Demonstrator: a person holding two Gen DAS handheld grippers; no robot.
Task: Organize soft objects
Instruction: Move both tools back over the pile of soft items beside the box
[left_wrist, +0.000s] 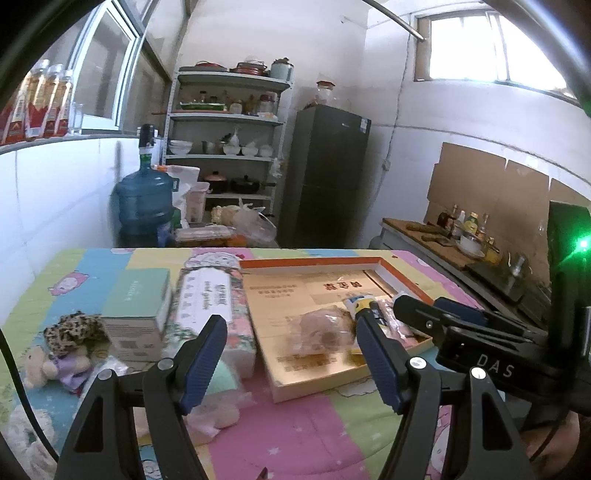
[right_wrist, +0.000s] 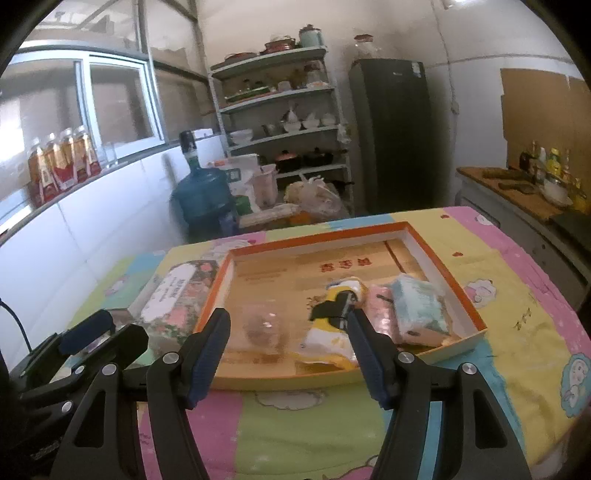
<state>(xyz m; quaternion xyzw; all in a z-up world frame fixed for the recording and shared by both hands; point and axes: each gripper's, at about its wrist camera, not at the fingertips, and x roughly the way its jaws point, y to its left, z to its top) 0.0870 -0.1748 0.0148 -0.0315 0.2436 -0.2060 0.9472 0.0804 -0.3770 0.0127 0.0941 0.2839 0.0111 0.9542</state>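
An orange-rimmed shallow box (left_wrist: 314, 263) (right_wrist: 317, 234) lies on the cartoon-print cloth. Inside it are a clear-bagged brownish soft item (left_wrist: 321, 332) (right_wrist: 264, 328), a yellow, white and black pack (right_wrist: 328, 332), a pink pack (right_wrist: 382, 314) and a light blue pack (right_wrist: 417, 306). Left of the box lie a floral tissue pack (left_wrist: 207, 302), a green carton (left_wrist: 140, 306), a leopard-print scrunchie (left_wrist: 70, 330) and a small plush doll (left_wrist: 48, 365). My left gripper (left_wrist: 289, 319) hovers open and empty before the box's near left corner. My right gripper (right_wrist: 287, 314) is open and empty above the box's near edge.
A blue water jug (left_wrist: 144, 199), a shelf of dishes (left_wrist: 225, 147) and a dark fridge (left_wrist: 325, 173) stand beyond the table. At the right is a counter with bottles (left_wrist: 461, 225). White soft bits (left_wrist: 218, 410) lie on the near cloth.
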